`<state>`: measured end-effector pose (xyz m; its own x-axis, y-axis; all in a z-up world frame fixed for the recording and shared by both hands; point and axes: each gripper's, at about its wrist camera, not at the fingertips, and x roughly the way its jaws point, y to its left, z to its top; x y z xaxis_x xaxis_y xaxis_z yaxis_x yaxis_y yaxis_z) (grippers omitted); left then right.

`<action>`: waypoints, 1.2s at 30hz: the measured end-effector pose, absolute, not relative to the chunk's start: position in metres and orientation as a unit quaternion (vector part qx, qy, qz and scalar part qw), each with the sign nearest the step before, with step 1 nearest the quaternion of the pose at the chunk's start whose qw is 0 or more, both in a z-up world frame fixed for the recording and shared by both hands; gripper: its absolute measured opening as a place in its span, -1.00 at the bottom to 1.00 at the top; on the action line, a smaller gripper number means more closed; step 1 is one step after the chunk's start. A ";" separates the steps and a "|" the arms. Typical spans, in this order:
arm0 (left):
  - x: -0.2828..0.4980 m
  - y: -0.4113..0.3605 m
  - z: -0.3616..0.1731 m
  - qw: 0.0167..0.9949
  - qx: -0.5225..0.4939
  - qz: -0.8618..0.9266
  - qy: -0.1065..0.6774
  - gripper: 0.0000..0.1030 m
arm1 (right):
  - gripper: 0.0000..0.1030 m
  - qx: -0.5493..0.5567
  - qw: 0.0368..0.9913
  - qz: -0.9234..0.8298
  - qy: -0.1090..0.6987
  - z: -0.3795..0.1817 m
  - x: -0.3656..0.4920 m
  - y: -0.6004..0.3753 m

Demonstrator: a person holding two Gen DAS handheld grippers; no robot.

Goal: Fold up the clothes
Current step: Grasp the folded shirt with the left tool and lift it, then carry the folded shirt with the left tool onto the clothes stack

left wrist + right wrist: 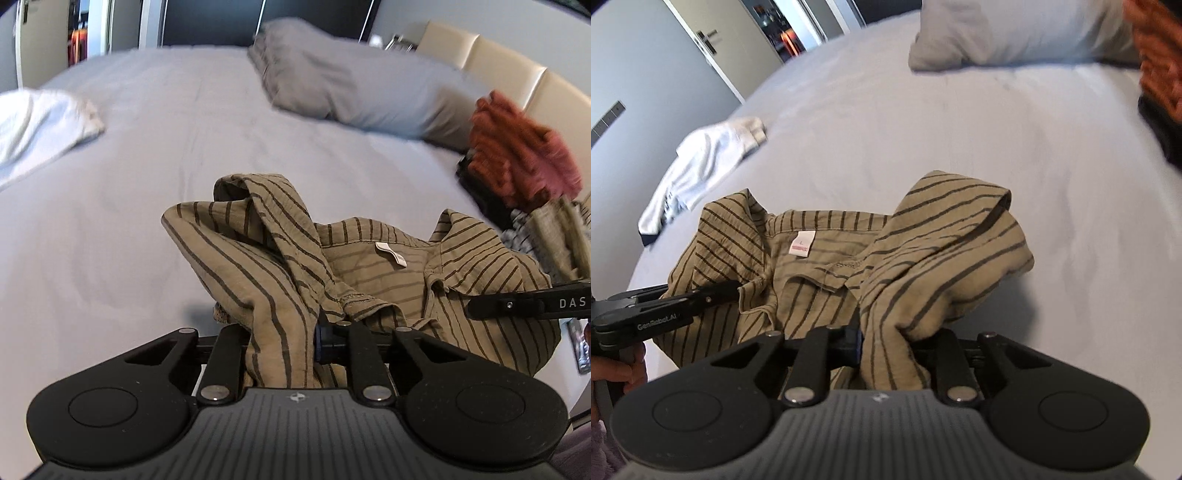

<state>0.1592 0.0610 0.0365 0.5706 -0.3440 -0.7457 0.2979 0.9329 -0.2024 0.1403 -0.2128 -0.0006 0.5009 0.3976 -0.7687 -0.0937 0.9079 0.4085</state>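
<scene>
Two grippers, left gripper (280, 332) and right gripper (886, 339), each pinching striped shirt (369, 269)

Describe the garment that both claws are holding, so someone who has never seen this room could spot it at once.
On the wide grey-sheeted bed, at its near edge, lies a crumpled tan shirt with thin dark stripes, pinched by the left claw and the right claw. Its collar with a small white neck label sets it apart from the plain white garment further back.
</scene>
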 end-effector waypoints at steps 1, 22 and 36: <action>0.158 0.057 0.043 0.888 -0.027 -0.181 0.421 -0.70 | -0.63 0.160 0.856 0.142 0.470 0.007 0.139 -0.217; 0.112 -0.167 0.166 0.881 -0.066 -0.365 0.294 -0.71 | -0.63 0.121 0.919 0.077 0.366 0.171 0.049 -0.469; 0.131 -0.322 0.145 0.844 -0.093 -0.438 0.296 -0.71 | -0.62 0.107 0.931 0.007 0.348 0.179 0.056 -0.636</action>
<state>0.1312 -0.3218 0.1450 0.4409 -0.7942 -0.4182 0.6833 0.5991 -0.4173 0.0562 -0.6357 0.1794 0.7570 0.0876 -0.6475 0.0611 0.9771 0.2037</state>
